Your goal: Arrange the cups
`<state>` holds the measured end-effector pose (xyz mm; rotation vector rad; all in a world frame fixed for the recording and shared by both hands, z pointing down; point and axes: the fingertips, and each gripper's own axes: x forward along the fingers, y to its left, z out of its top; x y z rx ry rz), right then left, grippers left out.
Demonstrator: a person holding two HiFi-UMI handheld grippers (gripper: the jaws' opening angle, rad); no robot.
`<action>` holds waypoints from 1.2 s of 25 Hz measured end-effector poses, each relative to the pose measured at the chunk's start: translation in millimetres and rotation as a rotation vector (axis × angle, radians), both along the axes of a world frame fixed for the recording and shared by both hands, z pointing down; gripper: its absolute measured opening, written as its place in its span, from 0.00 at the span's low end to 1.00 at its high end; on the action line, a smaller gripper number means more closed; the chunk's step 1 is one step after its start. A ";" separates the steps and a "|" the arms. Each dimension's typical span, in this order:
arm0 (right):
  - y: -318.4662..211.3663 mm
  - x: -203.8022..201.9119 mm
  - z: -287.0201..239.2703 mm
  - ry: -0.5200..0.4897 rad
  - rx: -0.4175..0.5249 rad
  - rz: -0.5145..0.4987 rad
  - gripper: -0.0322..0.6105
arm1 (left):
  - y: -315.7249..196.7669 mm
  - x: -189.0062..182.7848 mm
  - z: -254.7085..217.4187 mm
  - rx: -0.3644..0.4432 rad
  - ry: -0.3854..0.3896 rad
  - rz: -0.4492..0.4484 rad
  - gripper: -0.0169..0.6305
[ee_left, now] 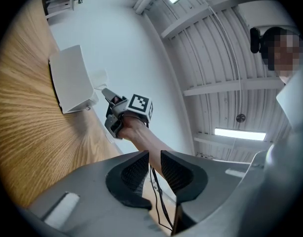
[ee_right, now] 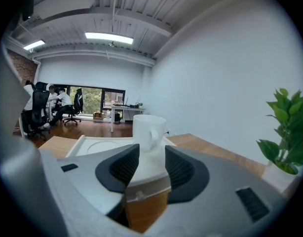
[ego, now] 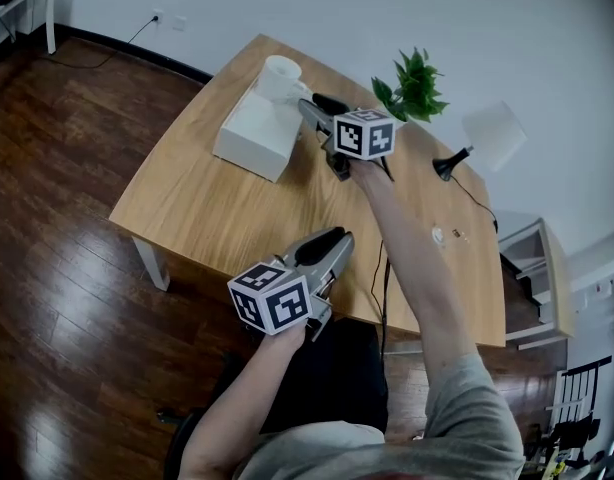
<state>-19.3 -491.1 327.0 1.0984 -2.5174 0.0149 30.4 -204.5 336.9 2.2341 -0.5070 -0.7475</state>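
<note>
A white cup [ego: 279,76] with a handle stands upright on the far end of a white box-like stand [ego: 255,133] on the wooden table [ego: 217,203]. My right gripper [ego: 315,106] hovers just to the right of the cup and is open. In the right gripper view the cup [ee_right: 149,127] stands on the stand [ee_right: 92,144] a little beyond my right gripper [ee_right: 151,154], with nothing between the pads. My left gripper [ego: 335,238] hangs over the table's near edge. In the left gripper view my left gripper [ee_left: 154,157] shows a narrow empty gap and looks toward the stand [ee_left: 70,80].
A small green plant [ego: 415,86] and a white-shaded desk lamp [ego: 492,133] stand at the table's far right, with a cable running across the top. A white shelf unit [ego: 535,268] sits off the table's right end. Dark wooden floor [ego: 57,228] surrounds the table.
</note>
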 end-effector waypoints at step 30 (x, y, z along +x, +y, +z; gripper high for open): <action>348.3 428.0 48.6 -0.076 0.097 0.444 0.25 | 47.0 62.2 5.0 0.228 -0.301 0.064 0.13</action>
